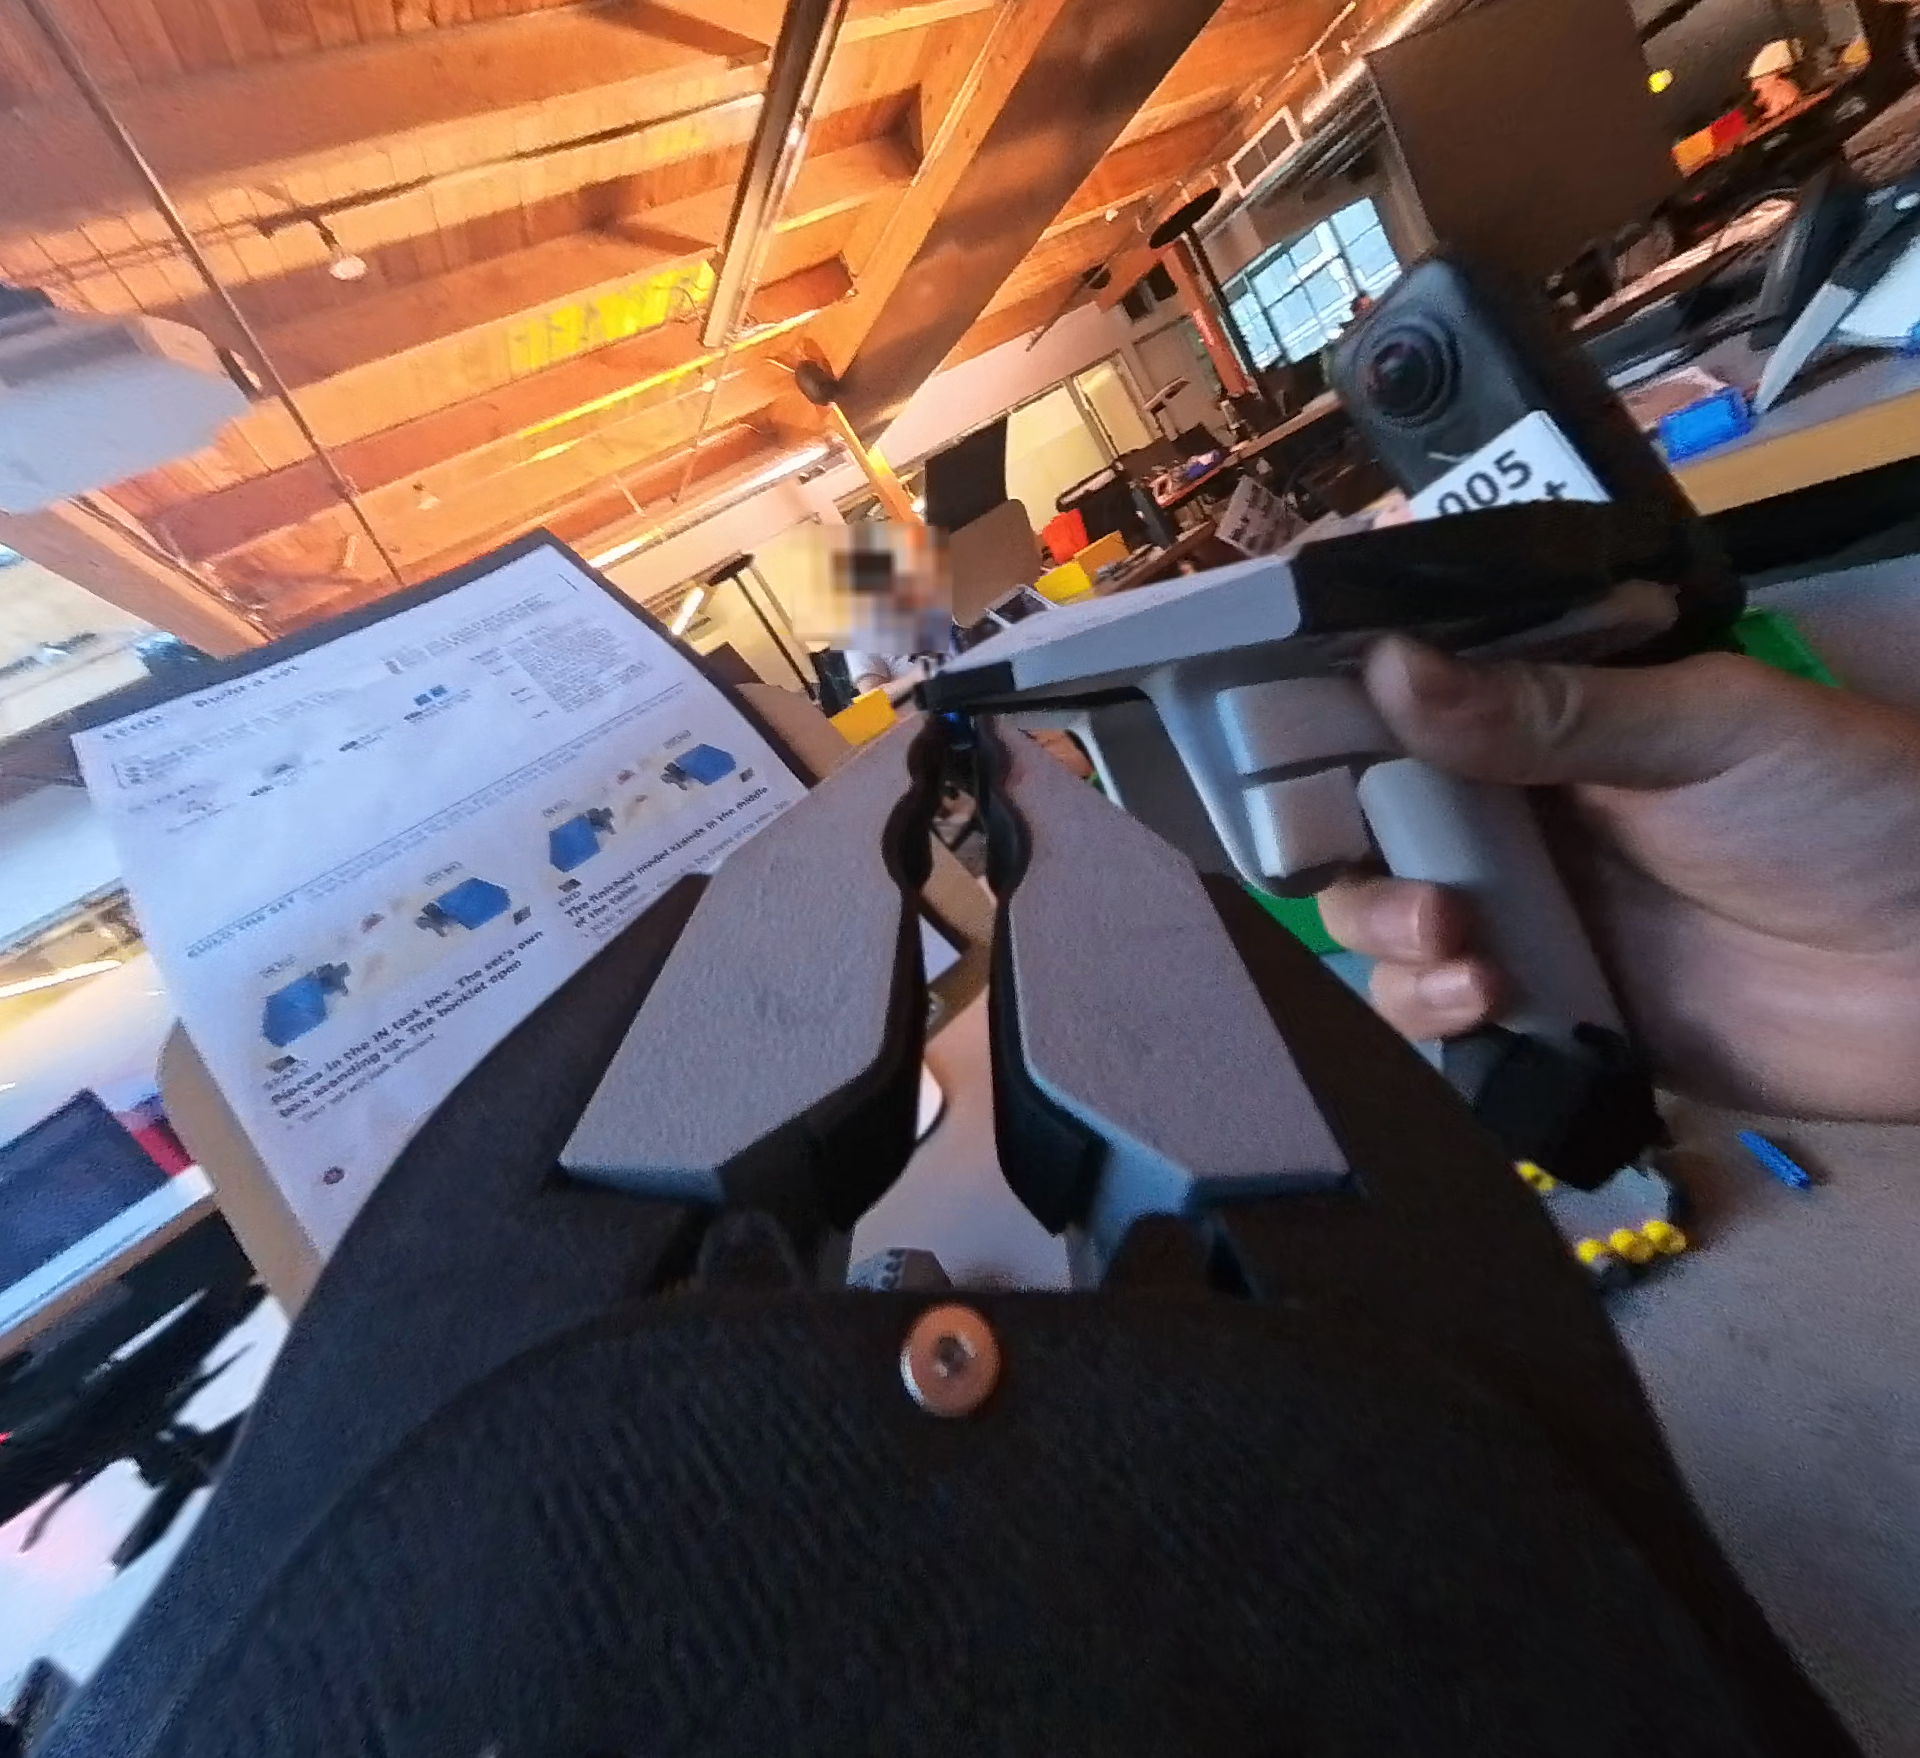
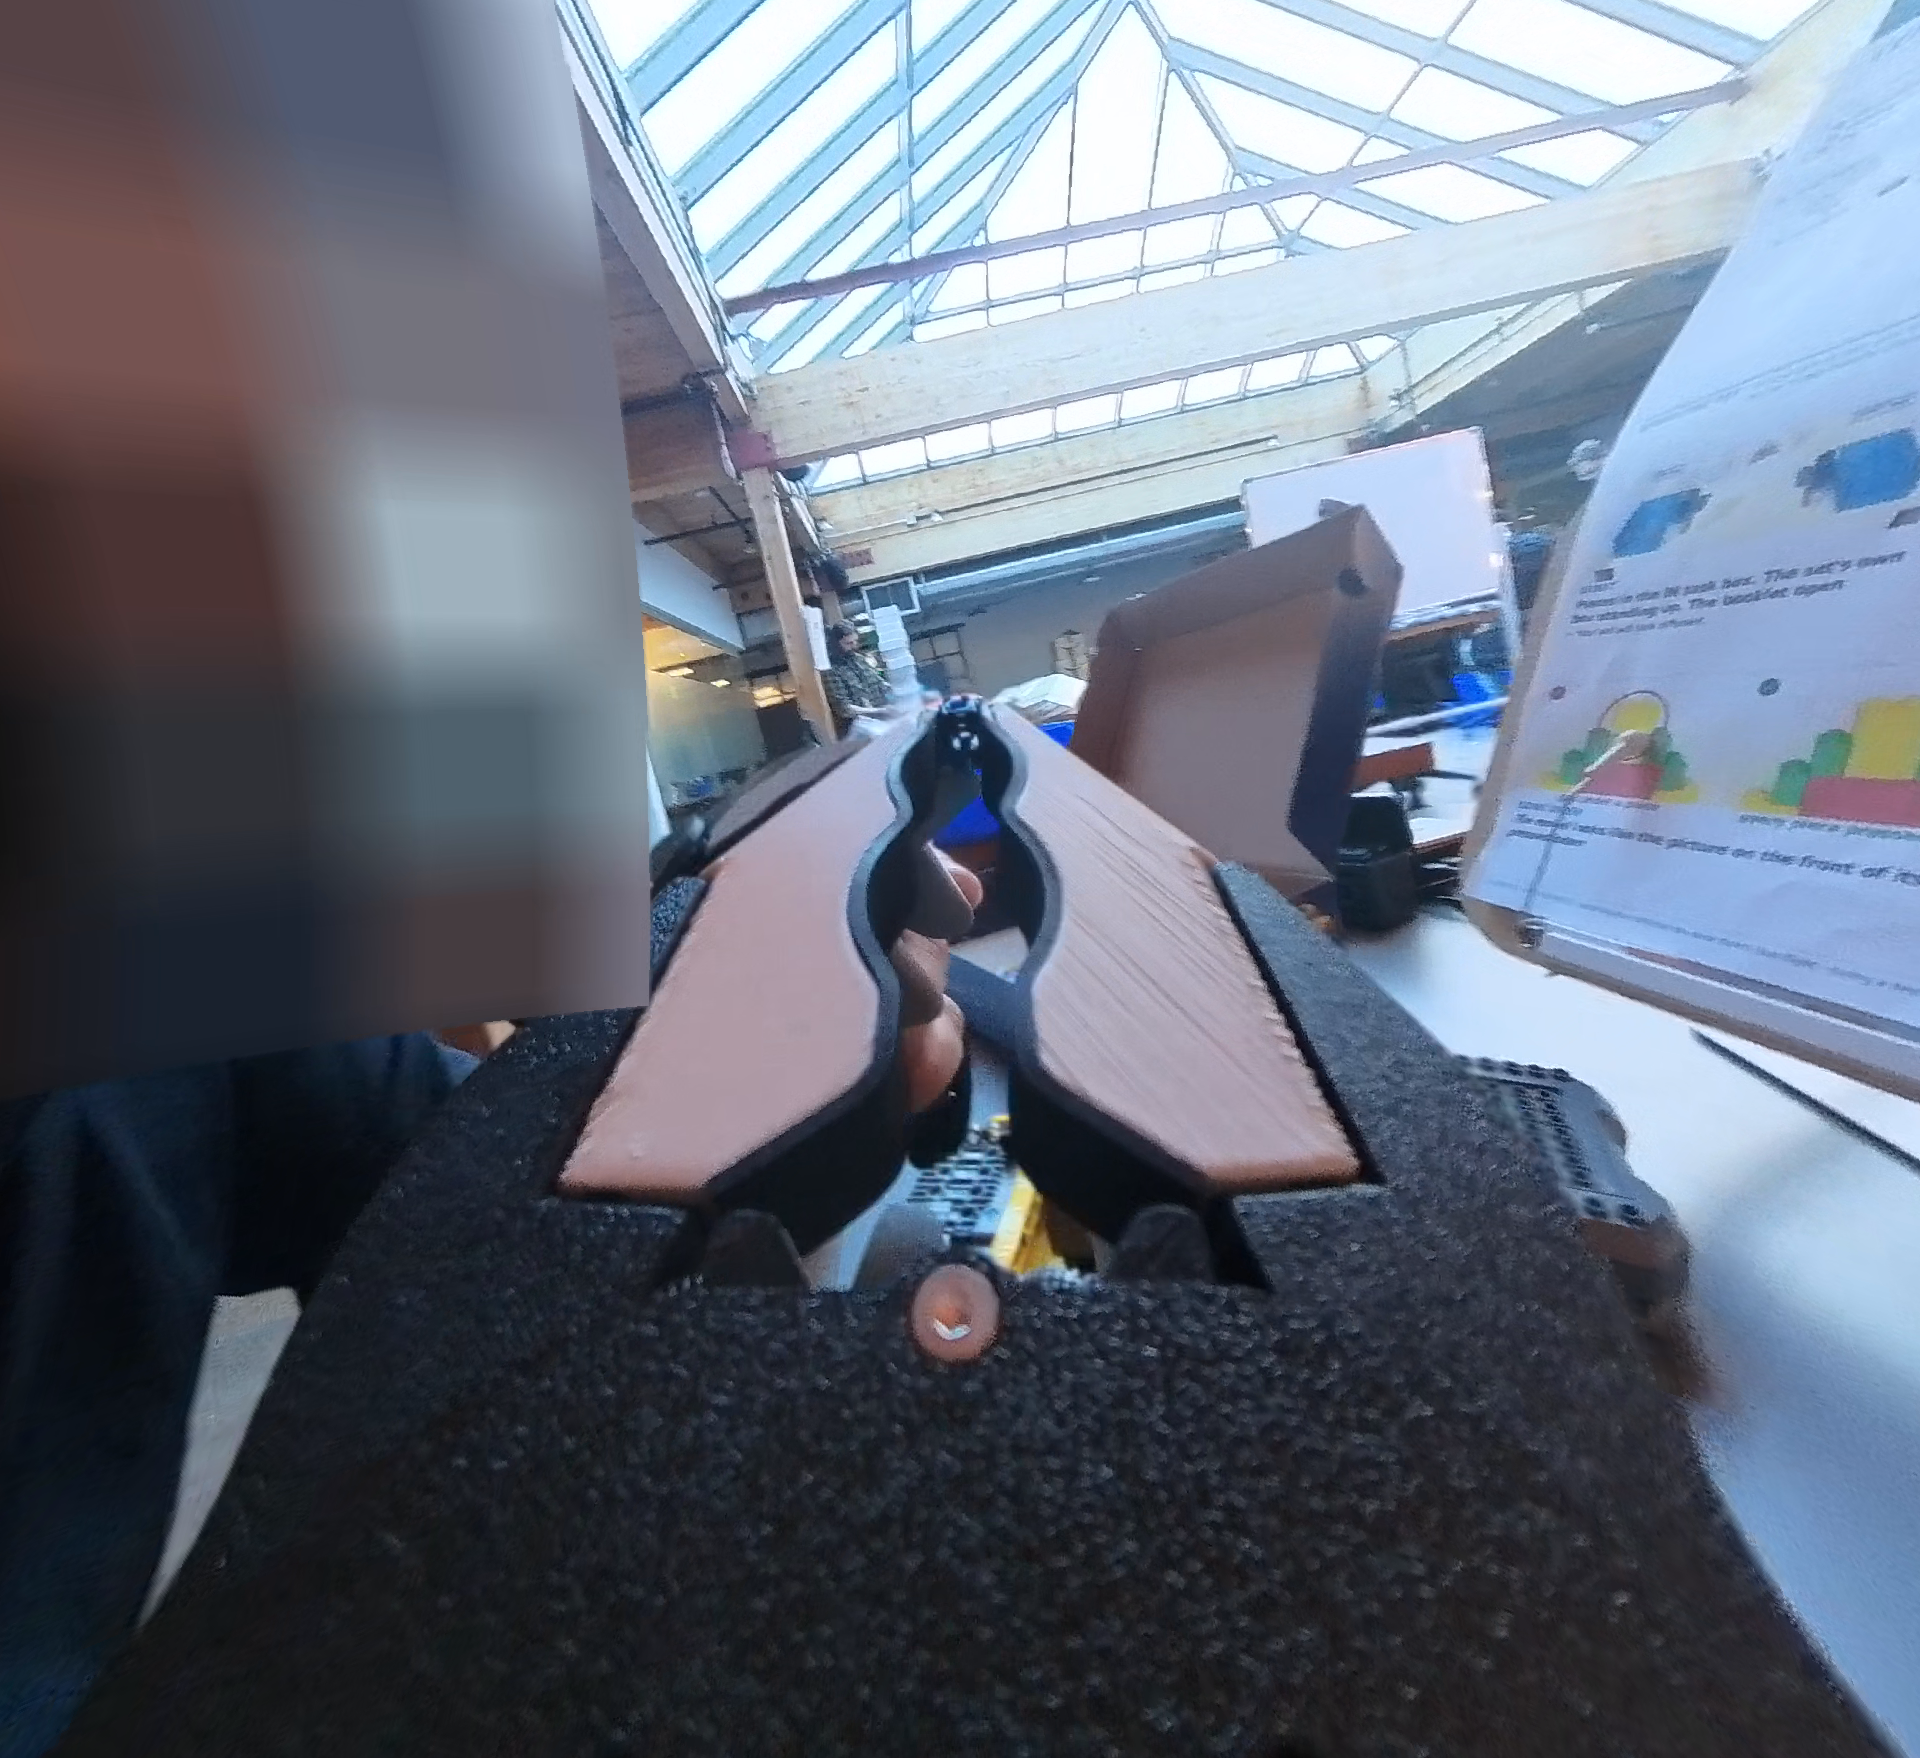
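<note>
Both grippers are raised off the table and meet tip to tip. My left gripper (image 1: 951,752) has its jaws together at the tips on a small blue and black piece (image 1: 952,729). My right gripper (image 1: 928,692), held by a hand (image 1: 1662,856), comes in from the right and touches the same spot. In the right wrist view my right gripper (image 2: 959,734) is shut at the tips on the small dark piece (image 2: 958,723). A hand (image 2: 935,939) shows through the gap between its fingers. Which gripper carries the piece I cannot tell.
A printed instruction sheet (image 1: 416,825) stands on a board at the left; it also shows at the right of the right wrist view (image 2: 1714,669). An open cardboard box (image 2: 1236,732) stands behind. Yellow pieces (image 1: 1631,1241), a blue piece (image 1: 1777,1160) and a green plate (image 1: 1779,646) lie on the table (image 1: 1766,1417). Both grippers' tips are close together, under 4 cm apart.
</note>
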`<state>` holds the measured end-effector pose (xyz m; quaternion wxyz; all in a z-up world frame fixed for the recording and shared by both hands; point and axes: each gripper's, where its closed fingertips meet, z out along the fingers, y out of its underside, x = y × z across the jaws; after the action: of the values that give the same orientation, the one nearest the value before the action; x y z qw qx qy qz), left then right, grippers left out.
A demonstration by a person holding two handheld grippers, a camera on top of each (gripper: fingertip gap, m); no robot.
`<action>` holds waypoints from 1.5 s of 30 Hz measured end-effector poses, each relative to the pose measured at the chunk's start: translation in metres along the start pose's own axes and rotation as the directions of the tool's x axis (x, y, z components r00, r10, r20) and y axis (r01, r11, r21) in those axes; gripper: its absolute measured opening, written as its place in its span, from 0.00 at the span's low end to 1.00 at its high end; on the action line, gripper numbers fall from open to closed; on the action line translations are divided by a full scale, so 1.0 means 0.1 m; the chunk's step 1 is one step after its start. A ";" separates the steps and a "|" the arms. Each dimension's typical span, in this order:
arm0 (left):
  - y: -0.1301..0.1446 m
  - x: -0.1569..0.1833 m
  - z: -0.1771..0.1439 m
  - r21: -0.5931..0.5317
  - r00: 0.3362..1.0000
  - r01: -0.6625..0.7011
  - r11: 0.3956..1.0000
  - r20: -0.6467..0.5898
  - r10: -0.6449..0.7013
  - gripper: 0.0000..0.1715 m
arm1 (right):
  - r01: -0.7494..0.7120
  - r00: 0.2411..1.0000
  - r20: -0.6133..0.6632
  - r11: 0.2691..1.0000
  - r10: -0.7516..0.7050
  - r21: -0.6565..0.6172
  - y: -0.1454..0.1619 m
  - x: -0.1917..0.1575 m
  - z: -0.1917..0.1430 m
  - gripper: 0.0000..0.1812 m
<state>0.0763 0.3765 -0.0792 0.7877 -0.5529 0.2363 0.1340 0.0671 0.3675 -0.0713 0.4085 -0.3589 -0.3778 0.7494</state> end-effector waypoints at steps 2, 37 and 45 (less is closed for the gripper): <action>-0.01 0.00 -0.01 0.002 0.996 0.071 0.998 -0.048 -0.070 0.01 | 0.072 0.997 -0.031 0.997 -0.073 -0.024 0.00 -0.01 0.01 0.02; -0.31 0.16 -0.20 -0.129 0.406 0.750 0.649 -0.685 -0.605 0.01 | 0.450 0.893 0.116 0.862 -0.435 -0.233 -0.15 -0.45 -0.08 0.01; -0.26 0.23 -0.16 -0.151 0.423 0.731 0.665 -0.664 -0.616 0.01 | 0.409 0.912 0.109 0.864 -0.395 -0.293 -0.07 -0.37 -0.09 0.04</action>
<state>0.1041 0.3513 -0.0744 0.6753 -0.5437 0.2686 -0.4197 0.0914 0.3400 -0.0612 0.4856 -0.3146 -0.5660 0.5873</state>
